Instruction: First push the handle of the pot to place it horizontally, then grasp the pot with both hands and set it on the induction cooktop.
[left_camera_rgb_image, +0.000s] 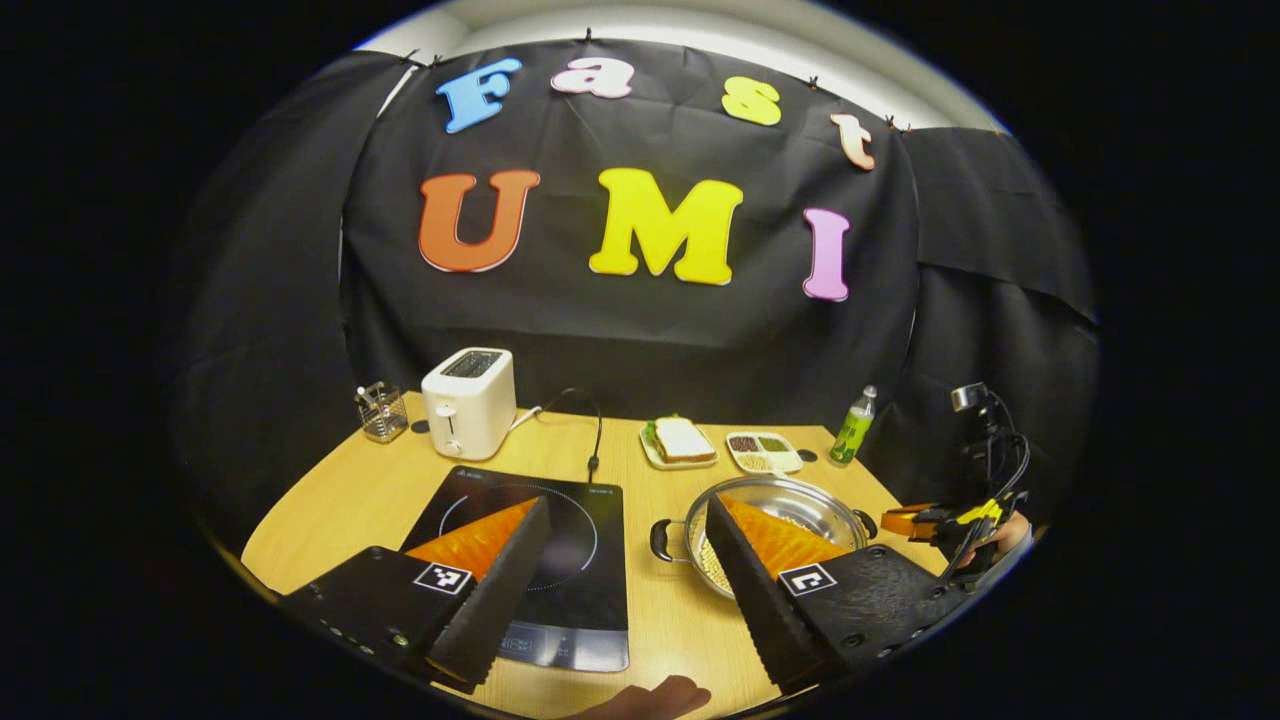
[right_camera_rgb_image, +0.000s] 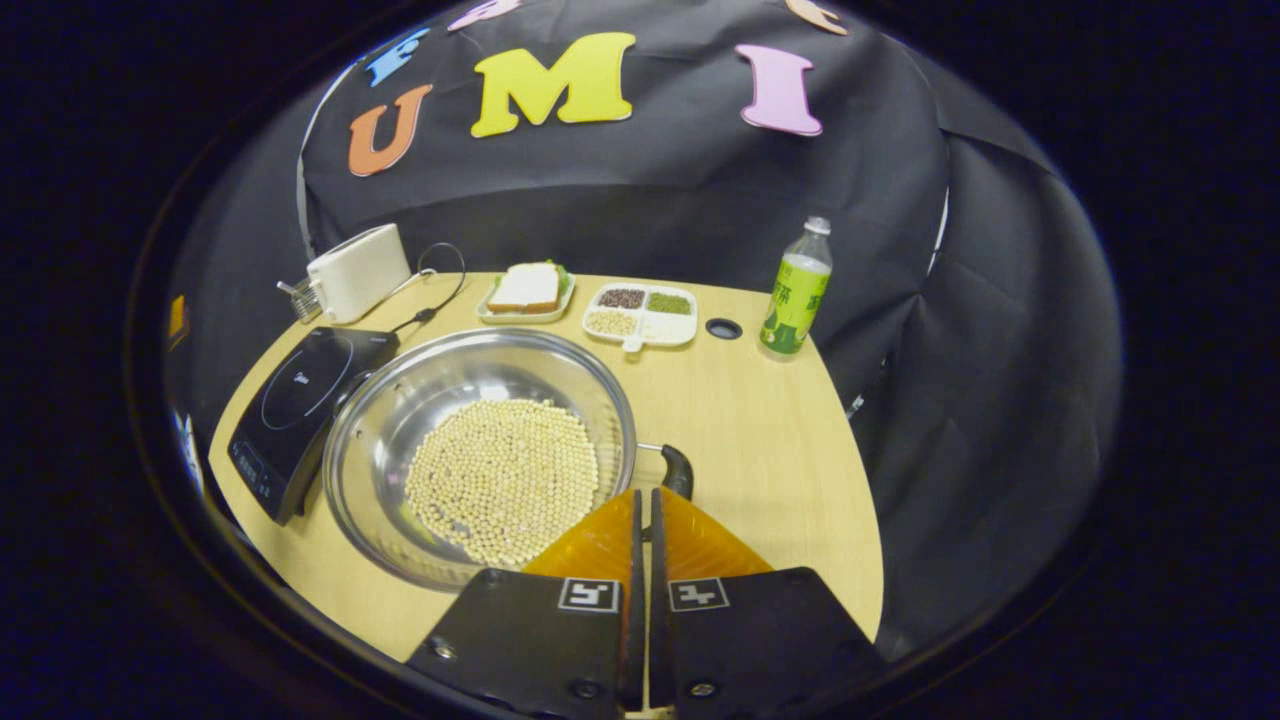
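The pot (right_camera_rgb_image: 480, 455) sits on the wooden table (right_camera_rgb_image: 770, 440), a wide steel pan with a layer of pale beans (right_camera_rgb_image: 505, 480) across its bottom, just to the right of the induction cooktop (right_camera_rgb_image: 300, 400) and not yet on it. Its near side handle (right_camera_rgb_image: 678, 470) sticks out from the rim directly ahead of the right gripper (right_camera_rgb_image: 643, 505), whose fingers are pressed together with only a thin slit between them and grip nothing; their tips lie just short of that handle, a little toward the rim. From there a sideways nudge on the handle looks like the step in hand, and the right gripper is clearly the nearer one for it.

In the left gripper view the pot (left_camera_rgb_image: 780, 510) shows a second handle (left_camera_rgb_image: 665, 540) on the side facing the cooktop (left_camera_rgb_image: 560, 530). The left gripper (left_camera_rgb_image: 625, 510) is spread wide and holds nothing, one finger over the cooktop and the other over the pot's near rim, so that the second handle lies in the gap between them, farther out. The right gripper (left_camera_rgb_image: 925, 520) shows beyond the pot's far side.

At the back of the table stand a toaster (left_camera_rgb_image: 468, 402), a sandwich on a plate (left_camera_rgb_image: 680, 442), a divided dish of grains (left_camera_rgb_image: 762, 452) and a green bottle (left_camera_rgb_image: 852, 428).
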